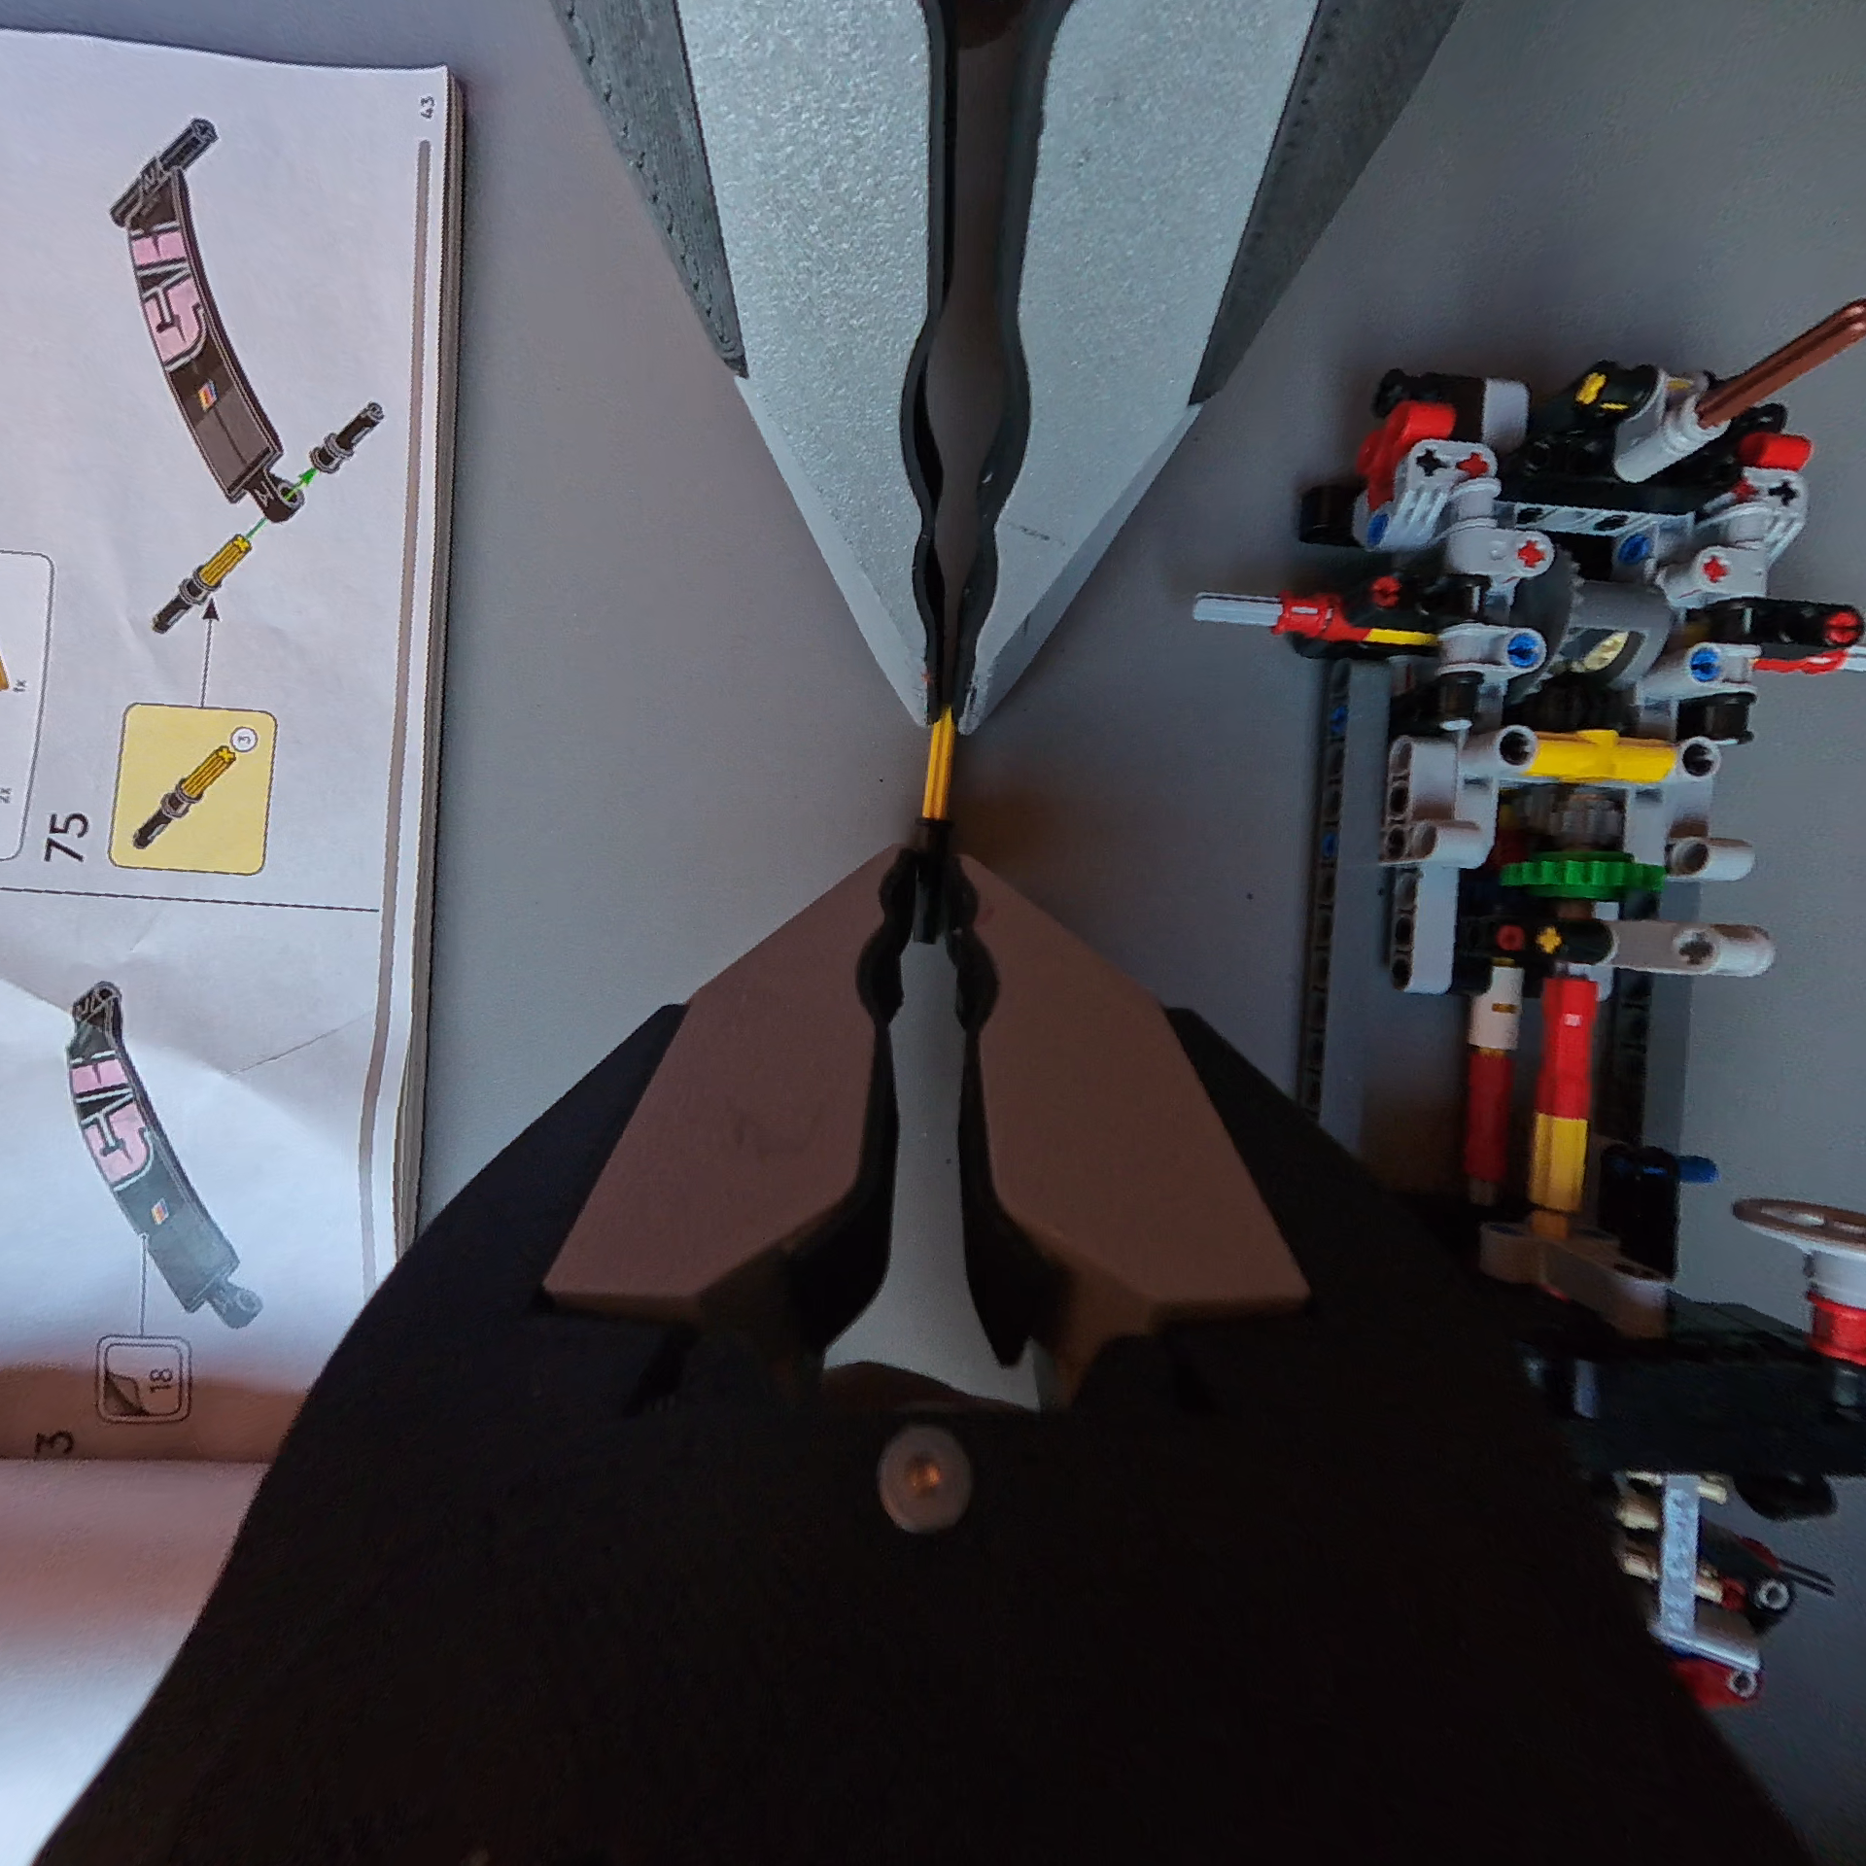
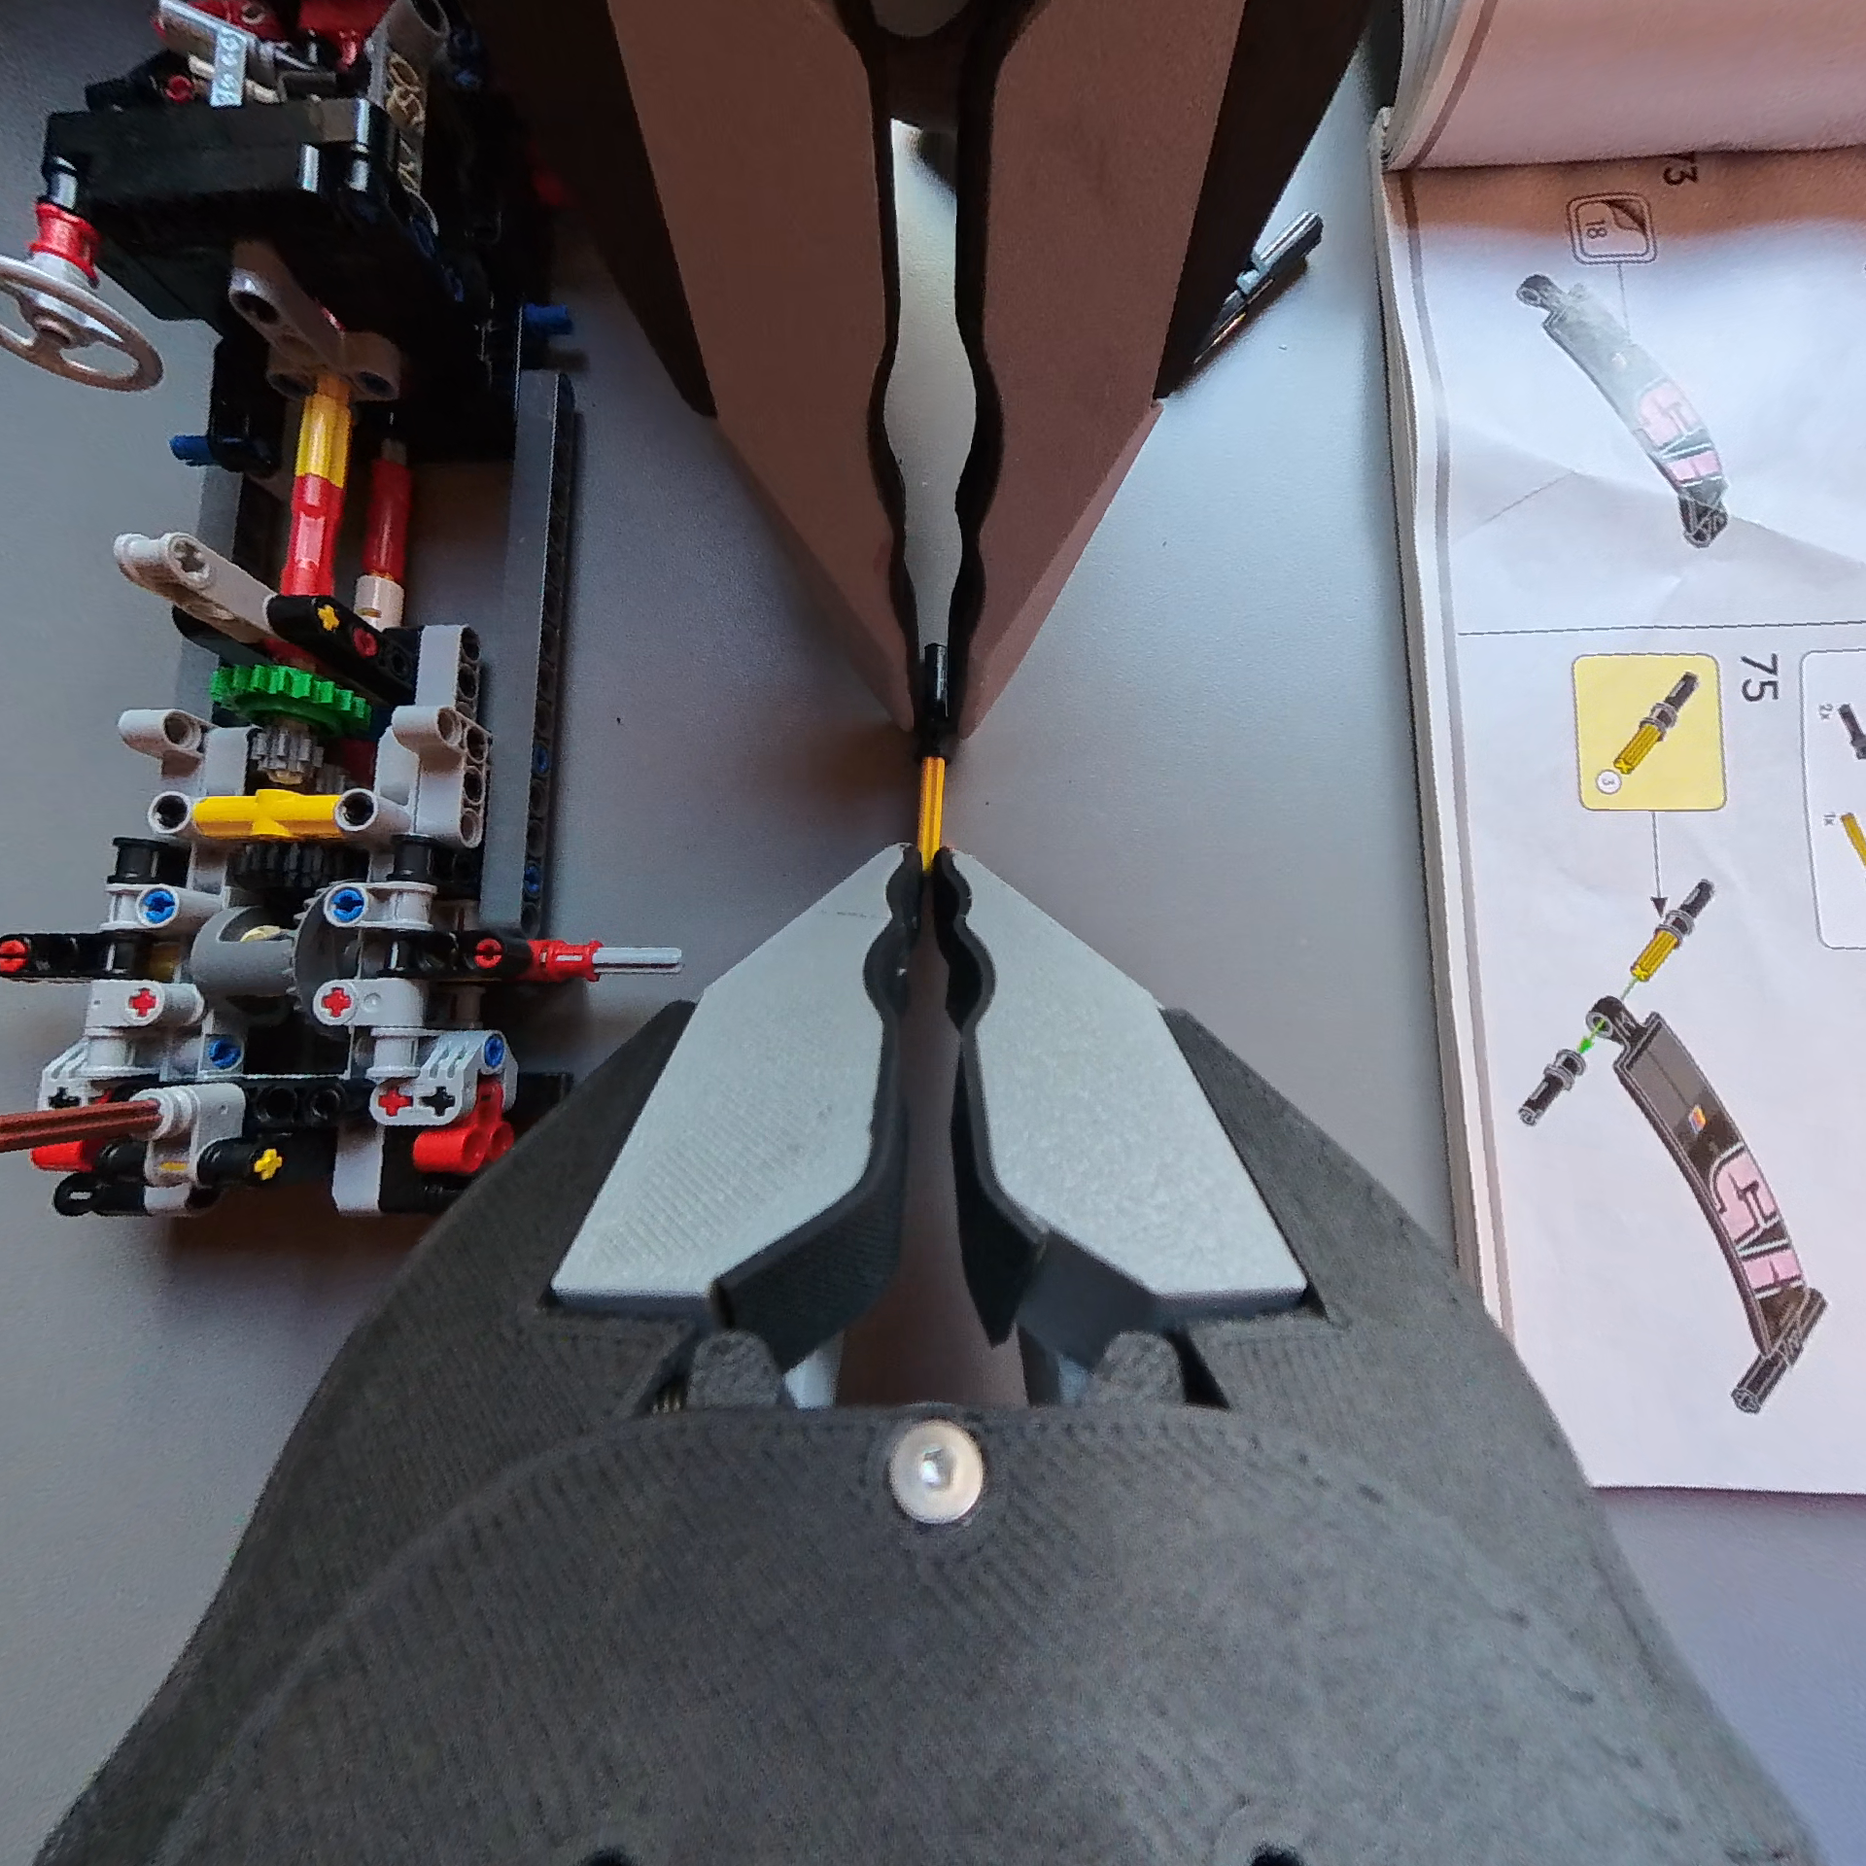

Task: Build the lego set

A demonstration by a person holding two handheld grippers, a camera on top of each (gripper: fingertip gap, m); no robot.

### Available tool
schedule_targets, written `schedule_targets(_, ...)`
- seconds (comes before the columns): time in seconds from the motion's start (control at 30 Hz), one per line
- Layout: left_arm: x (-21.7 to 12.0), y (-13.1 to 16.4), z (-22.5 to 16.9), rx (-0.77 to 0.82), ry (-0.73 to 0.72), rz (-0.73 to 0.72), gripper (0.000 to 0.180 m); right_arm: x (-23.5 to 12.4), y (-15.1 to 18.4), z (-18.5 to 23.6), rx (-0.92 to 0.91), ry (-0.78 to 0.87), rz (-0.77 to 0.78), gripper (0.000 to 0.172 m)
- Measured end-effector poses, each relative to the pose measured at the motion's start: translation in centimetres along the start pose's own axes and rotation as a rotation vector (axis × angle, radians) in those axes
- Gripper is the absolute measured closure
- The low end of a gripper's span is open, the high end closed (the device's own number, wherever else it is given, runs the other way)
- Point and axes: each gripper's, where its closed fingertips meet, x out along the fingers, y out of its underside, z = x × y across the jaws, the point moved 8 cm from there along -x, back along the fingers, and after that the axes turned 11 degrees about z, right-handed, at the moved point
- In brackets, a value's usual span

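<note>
Both grippers (image 1: 931,889) (image 2: 929,858) pinch ribbed yellow axle (image 1: 941,762).

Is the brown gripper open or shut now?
Shut. The brown gripper has its fingertips pressed on the black pin, which joins the yellow rod held by the grey gripper.

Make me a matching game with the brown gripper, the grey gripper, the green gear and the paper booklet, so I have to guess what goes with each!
Things:
1. left gripper (brown fingers)
2. right gripper (grey fingers)
3. green gear
4. instruction booklet

Matches:
A. lies open on the grey table
B. pinches the black pin
C. sits inside the brick model
D. pinches the yellow axle

Pairs: 1-B, 2-D, 3-C, 4-A
</note>
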Motion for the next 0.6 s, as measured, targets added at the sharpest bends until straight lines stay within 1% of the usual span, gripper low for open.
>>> schedule_targets(0.1,0.0,0.0,-0.1,0.018,-0.013,0.005,0.178,0.0,-0.1,0.2,-0.031,0.023,0.010,0.171)
schedule_targets(0.2,0.0,0.1,0.1,0.002,0.009,0.000,0.178,0.1,-0.4,0.6,-0.083,0.062,0.030,0.171)
schedule_targets(0.33,0.0,0.4,0.7,-0.118,0.112,-0.027,0.179,0.2,-0.9,1.4,-0.181,0.175,0.091,0.171)
schedule_targets(0.4,0.0,0.4,0.9,-0.148,0.145,-0.037,0.179,0.3,-1.2,1.8,-0.226,0.237,0.120,0.172)
schedule_targets(0.47,0.0,0.4,0.9,-0.136,0.140,-0.023,0.179,0.5,-1.5,2.1,-0.256,0.272,0.127,0.172)
schedule_targets(0.6,-0.1,-0.1,0.6,-0.052,0.096,0.041,0.178,0.6,-1.5,1.7,-0.220,0.210,0.082,0.172)
